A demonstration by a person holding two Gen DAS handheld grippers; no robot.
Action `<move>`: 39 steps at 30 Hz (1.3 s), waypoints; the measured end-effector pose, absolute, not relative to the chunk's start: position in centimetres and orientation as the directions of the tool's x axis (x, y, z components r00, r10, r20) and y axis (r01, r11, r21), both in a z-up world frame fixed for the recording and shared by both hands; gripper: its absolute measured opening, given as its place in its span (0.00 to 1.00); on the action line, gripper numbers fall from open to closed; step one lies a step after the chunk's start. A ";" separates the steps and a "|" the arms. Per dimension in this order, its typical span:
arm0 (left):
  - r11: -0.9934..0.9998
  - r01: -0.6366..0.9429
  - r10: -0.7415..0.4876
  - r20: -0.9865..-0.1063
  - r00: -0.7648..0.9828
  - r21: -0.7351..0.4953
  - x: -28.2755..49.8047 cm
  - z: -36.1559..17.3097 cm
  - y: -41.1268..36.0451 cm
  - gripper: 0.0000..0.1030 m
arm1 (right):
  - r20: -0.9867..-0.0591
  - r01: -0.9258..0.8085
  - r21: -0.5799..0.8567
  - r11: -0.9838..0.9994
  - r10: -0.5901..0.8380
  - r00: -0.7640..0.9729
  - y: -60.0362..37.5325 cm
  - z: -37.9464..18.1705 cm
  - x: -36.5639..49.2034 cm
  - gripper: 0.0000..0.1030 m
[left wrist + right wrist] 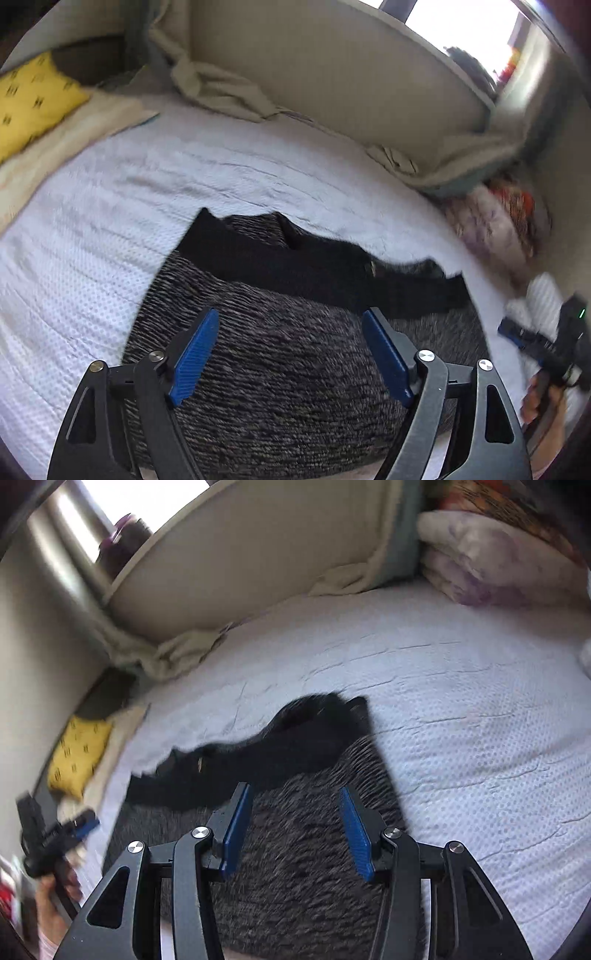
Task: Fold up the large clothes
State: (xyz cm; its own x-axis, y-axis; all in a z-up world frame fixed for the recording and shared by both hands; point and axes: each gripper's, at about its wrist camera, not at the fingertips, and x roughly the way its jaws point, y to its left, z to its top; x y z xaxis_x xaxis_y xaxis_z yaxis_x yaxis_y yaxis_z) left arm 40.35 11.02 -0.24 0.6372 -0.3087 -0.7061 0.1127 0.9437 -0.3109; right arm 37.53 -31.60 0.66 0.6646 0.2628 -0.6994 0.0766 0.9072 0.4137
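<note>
A dark grey knitted garment (pixel 280 373) with a black band (pixel 314 273) lies folded into a compact block on the near part of the white bedspread (pixel 92 229), its black band along the far edge. The left gripper (pixel 290 354) hangs above it with jaws spread wide and nothing between the blue pads, and the right gripper (pixel 295 834) likewise stands parted and empty over the same cloth. Judged from the tidy outline, the folding appears largely done; at most a final fold or squaring remains, though blur hides the edges.
</note>
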 end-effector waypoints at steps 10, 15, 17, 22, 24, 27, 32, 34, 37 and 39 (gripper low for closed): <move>0.968 0.247 -0.175 -0.811 0.558 -0.039 38.7 -5.7 3.2 0.83 | -0.788 -0.104 0.134 0.985 0.170 0.592 -18.4 -3.0 36.1 0.46; 0.967 0.227 -0.215 -0.841 0.496 -0.114 37.9 -8.3 4.2 0.86 | -0.803 -0.108 0.032 0.994 0.090 0.589 -16.7 -5.7 35.1 0.46; 0.968 0.227 -0.206 -0.841 0.499 -0.103 37.3 -9.1 4.4 0.87 | -0.808 -0.108 0.019 0.994 0.079 0.584 -16.6 -6.3 34.6 0.46; 0.972 0.229 -0.172 -0.823 0.542 -0.053 35.9 -9.6 3.9 0.88 | -0.791 -0.093 0.017 0.996 0.070 0.607 -16.7 -8.2 33.0 0.46; 0.973 0.221 -0.183 -0.824 0.536 -0.072 35.4 -9.1 4.1 0.88 | -0.785 -0.091 0.011 0.996 0.065 0.616 -16.8 -8.2 32.9 0.46; 0.971 0.214 -0.207 -0.825 0.526 -0.107 35.1 -7.3 5.2 0.86 | -0.806 -0.102 0.047 0.994 0.098 0.584 -17.5 -7.1 33.1 0.46; 0.985 0.142 -0.165 -0.791 0.590 -0.100 34.7 -5.0 9.8 0.86 | -0.777 -0.035 0.090 0.995 0.093 0.623 -21.1 -3.4 32.6 0.46; 0.993 0.086 -0.118 -0.781 0.613 -0.083 34.6 -4.5 12.1 0.86 | -0.769 0.014 0.067 0.998 0.042 0.638 -23.2 -2.5 32.2 0.46; 0.998 0.008 -0.057 -0.782 0.621 -0.066 34.5 -4.6 14.4 0.86 | -0.760 0.080 0.028 0.996 -0.031 0.649 -25.2 -2.1 32.2 0.46; 0.998 -0.035 -0.024 -0.791 0.611 -0.057 34.3 -5.3 15.9 0.86 | -0.758 0.125 0.026 0.992 -0.062 0.649 -26.8 -2.1 31.7 0.46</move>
State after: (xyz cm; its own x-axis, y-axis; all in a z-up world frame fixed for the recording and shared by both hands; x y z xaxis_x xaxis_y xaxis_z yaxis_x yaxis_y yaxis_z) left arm 34.33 15.90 -5.26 0.6109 -0.0240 -0.7913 -0.0351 0.9977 -0.0573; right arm 31.66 -26.80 -2.12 0.6489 -0.0618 -0.7583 0.1252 0.9918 0.0263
